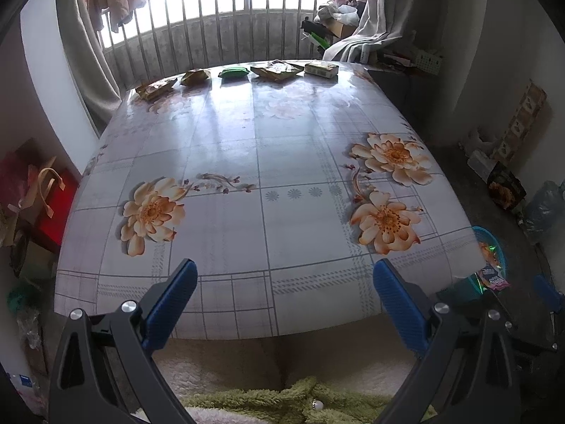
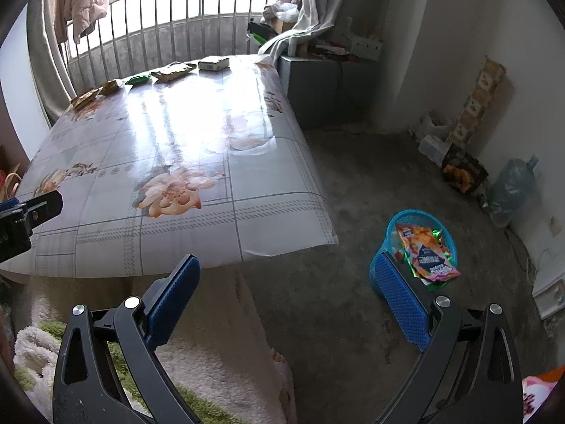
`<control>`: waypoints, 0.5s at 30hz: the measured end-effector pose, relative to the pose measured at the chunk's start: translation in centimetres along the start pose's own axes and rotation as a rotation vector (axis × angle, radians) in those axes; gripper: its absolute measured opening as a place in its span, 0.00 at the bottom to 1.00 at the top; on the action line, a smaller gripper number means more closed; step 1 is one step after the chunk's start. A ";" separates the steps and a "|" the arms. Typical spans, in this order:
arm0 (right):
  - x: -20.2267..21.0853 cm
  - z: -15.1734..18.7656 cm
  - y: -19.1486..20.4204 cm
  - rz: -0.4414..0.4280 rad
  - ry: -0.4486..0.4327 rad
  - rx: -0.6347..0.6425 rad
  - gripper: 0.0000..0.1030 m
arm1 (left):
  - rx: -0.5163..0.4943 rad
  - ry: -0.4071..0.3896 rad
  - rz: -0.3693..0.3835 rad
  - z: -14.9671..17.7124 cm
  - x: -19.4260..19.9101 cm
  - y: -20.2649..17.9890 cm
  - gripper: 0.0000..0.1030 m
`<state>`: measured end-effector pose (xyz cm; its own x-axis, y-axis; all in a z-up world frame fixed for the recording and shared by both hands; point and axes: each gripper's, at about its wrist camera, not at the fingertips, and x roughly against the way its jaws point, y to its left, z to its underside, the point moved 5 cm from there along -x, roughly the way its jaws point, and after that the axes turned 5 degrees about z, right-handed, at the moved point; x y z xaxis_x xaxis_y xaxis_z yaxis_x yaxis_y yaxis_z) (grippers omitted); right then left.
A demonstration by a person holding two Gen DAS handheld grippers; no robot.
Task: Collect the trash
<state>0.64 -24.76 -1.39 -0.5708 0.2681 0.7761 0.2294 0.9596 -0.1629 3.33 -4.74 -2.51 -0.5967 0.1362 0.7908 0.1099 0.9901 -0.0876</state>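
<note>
Several pieces of trash lie in a row along the far edge of the flowered table (image 1: 247, 148): a brown wrapper (image 1: 155, 89), a crumpled brown packet (image 1: 195, 77), a green packet (image 1: 233, 71), a flat brown packet (image 1: 277, 69) and a pale box (image 1: 321, 68). They also show in the right wrist view, with the box (image 2: 213, 63) rightmost. A blue basket (image 2: 420, 247) on the floor right of the table holds snack wrappers (image 2: 423, 254). My left gripper (image 1: 284, 275) is open and empty over the near table edge. My right gripper (image 2: 286, 272) is open and empty beside the basket.
A barred window rail (image 1: 247, 35) stands behind the table. A grey cabinet (image 2: 317, 84), a water bottle (image 2: 512, 187) and boxes (image 2: 462, 169) stand along the right wall. Red bags (image 1: 39, 194) sit left of the table. A fluffy garment (image 1: 282, 402) lies below the grippers.
</note>
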 end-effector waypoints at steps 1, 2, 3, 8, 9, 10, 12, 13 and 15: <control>0.0 0.0 0.0 0.001 -0.001 0.001 0.92 | -0.001 0.003 0.005 0.0 0.0 -0.1 0.95; 0.1 0.0 -0.1 0.002 -0.002 0.001 0.92 | -0.002 0.005 0.009 0.0 -0.1 -0.1 0.95; 0.1 0.0 -0.1 0.002 -0.003 0.000 0.92 | -0.003 0.008 0.016 0.0 -0.1 -0.3 0.95; 0.2 -0.1 -0.4 0.009 -0.006 -0.009 0.92 | -0.010 0.016 0.030 0.2 0.0 -0.8 0.95; 0.2 -0.2 -0.4 0.009 -0.006 -0.010 0.92 | -0.009 0.017 0.032 0.2 0.0 -0.9 0.95; 0.2 -0.2 -0.5 0.010 -0.006 -0.012 0.92 | -0.009 0.017 0.033 0.2 0.0 -0.9 0.95; 0.2 -0.3 -0.5 0.011 -0.007 -0.013 0.92 | -0.008 0.017 0.034 0.2 0.1 -0.9 0.95; 0.2 -0.3 -0.5 0.010 -0.008 -0.013 0.92 | -0.008 0.016 0.034 0.2 0.1 -0.9 0.95; 0.2 -0.4 -0.5 0.012 -0.008 -0.011 0.92 | -0.004 0.017 0.035 0.1 0.0 -0.9 0.95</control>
<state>0.70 -25.25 -0.93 -0.5743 0.2801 0.7692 0.2450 0.9554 -0.1650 3.10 -5.65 -2.51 -0.5786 0.1700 0.7977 0.1338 0.9846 -0.1128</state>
